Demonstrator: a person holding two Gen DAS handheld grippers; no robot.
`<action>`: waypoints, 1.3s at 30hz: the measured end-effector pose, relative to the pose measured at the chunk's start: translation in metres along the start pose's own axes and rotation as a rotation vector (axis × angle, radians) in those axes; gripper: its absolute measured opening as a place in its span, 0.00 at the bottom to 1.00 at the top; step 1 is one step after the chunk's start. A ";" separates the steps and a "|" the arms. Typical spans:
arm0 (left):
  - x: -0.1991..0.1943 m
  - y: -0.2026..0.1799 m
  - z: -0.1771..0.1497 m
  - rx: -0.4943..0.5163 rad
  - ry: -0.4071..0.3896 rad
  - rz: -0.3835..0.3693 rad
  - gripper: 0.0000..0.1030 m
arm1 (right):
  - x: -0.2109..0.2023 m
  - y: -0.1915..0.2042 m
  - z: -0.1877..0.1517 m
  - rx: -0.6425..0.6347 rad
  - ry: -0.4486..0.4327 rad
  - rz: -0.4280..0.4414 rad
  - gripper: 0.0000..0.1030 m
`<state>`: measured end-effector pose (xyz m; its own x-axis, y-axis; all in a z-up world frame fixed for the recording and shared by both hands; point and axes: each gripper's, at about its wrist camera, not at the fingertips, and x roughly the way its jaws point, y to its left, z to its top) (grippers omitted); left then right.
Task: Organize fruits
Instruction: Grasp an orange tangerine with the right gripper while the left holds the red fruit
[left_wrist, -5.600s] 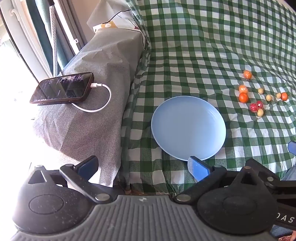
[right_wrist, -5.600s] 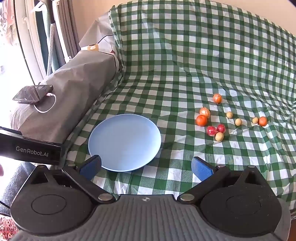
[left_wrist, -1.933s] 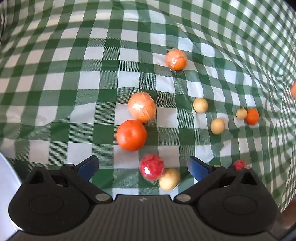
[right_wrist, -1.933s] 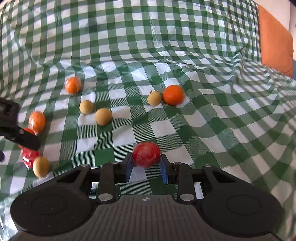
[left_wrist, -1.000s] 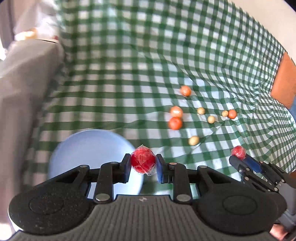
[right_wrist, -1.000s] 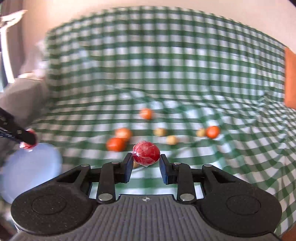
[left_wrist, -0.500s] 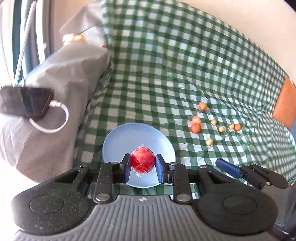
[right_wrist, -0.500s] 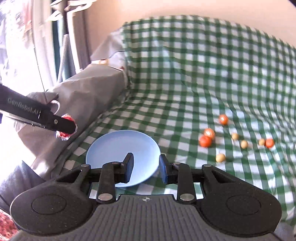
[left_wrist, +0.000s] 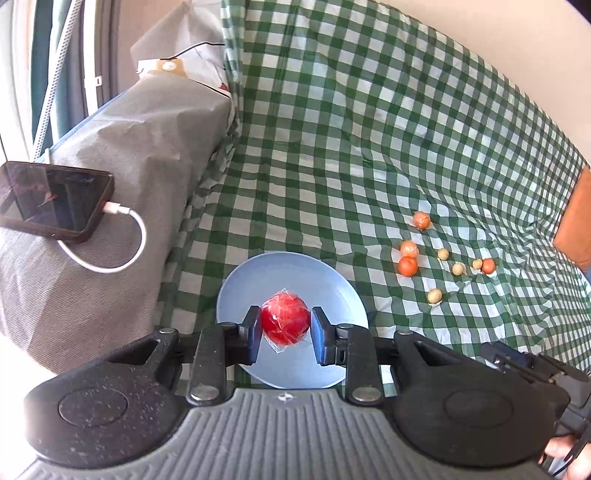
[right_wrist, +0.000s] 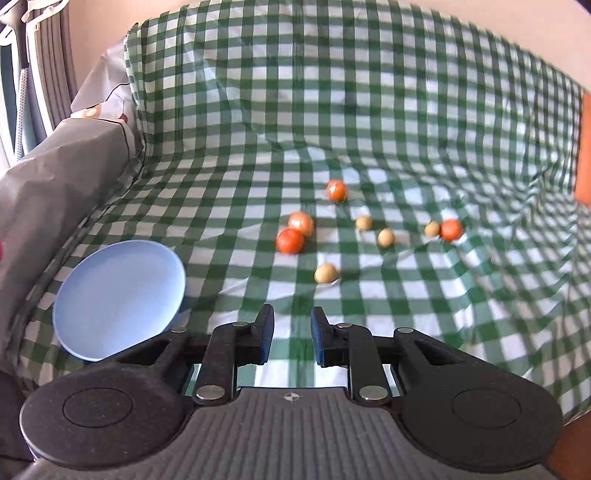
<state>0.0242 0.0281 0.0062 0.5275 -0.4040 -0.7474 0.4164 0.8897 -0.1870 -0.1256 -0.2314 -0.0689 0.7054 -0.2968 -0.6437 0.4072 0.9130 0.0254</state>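
Note:
My left gripper (left_wrist: 285, 329) is shut on a red fruit (left_wrist: 285, 323) in clear wrap, held above the light blue plate (left_wrist: 325, 275). That plate (right_wrist: 118, 291) shows bare in the right wrist view. My right gripper (right_wrist: 292, 338) has its jaws closing to a narrow gap with nothing between them, above the green checked cloth (right_wrist: 369, 110). Ahead of it lie several loose fruits: a tan one (right_wrist: 326, 273) nearest, an orange one (right_wrist: 290, 240), a wrapped orange one (right_wrist: 301, 222) and others beyond. In the left wrist view the right gripper's fingers (left_wrist: 508, 355) show at the lower right.
A grey covered armrest (left_wrist: 140, 155) rises left of the plate, bearing a black phone (left_wrist: 51, 199) with a white cable (left_wrist: 122, 236). An orange cushion (left_wrist: 576, 229) sits at the far right. Curtains and a window frame stand at the far left.
A second ago my right gripper held a red fruit; since half a second ago it is empty, has narrowed, and has swung right toward the loose fruits. My left gripper carried its fruit over the plate.

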 end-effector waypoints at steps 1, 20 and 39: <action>0.003 -0.002 0.001 0.004 0.009 0.000 0.30 | 0.003 0.003 -0.002 -0.003 0.002 0.005 0.22; 0.057 -0.050 0.021 0.061 0.099 -0.028 0.30 | 0.072 -0.023 0.014 0.025 0.020 -0.001 0.52; 0.062 -0.024 0.028 0.020 0.105 0.015 0.30 | 0.172 0.012 0.053 -0.002 0.103 0.020 0.32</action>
<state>0.0675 -0.0242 -0.0184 0.4540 -0.3653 -0.8126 0.4239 0.8908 -0.1636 0.0317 -0.2863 -0.1384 0.6498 -0.2480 -0.7185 0.3923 0.9191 0.0375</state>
